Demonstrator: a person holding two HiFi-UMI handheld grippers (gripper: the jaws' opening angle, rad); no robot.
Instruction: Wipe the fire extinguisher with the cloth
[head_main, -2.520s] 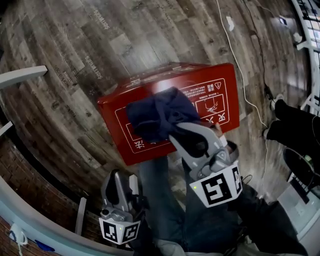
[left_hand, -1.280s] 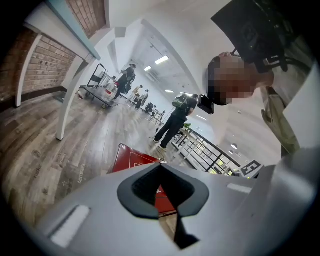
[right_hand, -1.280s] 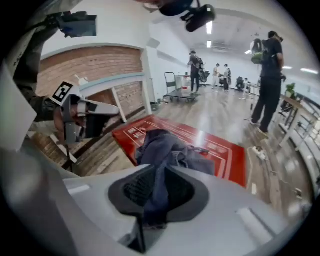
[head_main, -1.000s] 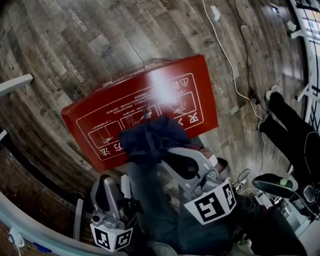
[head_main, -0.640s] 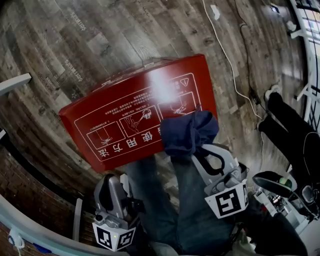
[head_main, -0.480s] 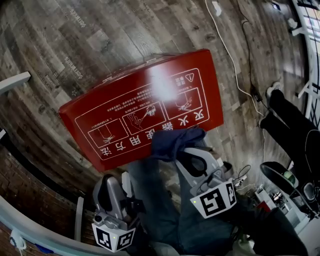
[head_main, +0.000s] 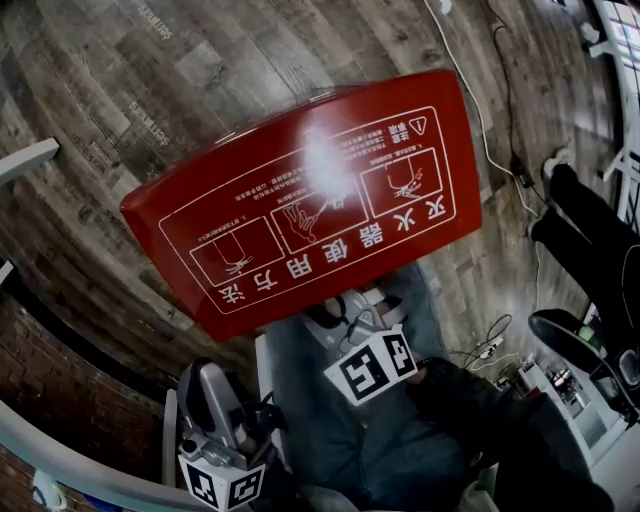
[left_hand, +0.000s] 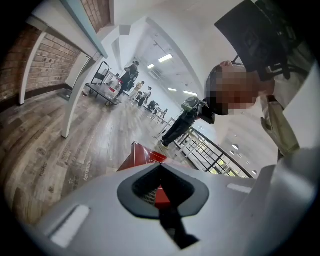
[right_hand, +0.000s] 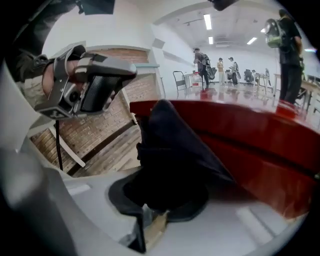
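The fire extinguisher box (head_main: 310, 200) is a red case with white printed panels, lying on the wooden floor. My right gripper (head_main: 345, 312) sits low against the near side of the box, its tips hidden under the box's edge in the head view. In the right gripper view this gripper (right_hand: 165, 192) is shut on a dark blue cloth (right_hand: 170, 150), which bunches up against the red wall of the box (right_hand: 260, 145). My left gripper (head_main: 202, 370) hangs at the lower left, shut and holding nothing, well short of the box (left_hand: 145, 155).
A white cable (head_main: 480, 90) runs over the floor beyond the box. Dark-clothed legs of a person (head_main: 590, 230) stand at the right, with a power strip (head_main: 490, 350) nearby. A white frame leg (head_main: 25, 160) and a brick wall (head_main: 50, 400) lie to the left.
My right gripper has dropped with the cloth from the box's printed top face to its near side, so the cloth no longer shows in the head view. The left gripper has barely shifted.
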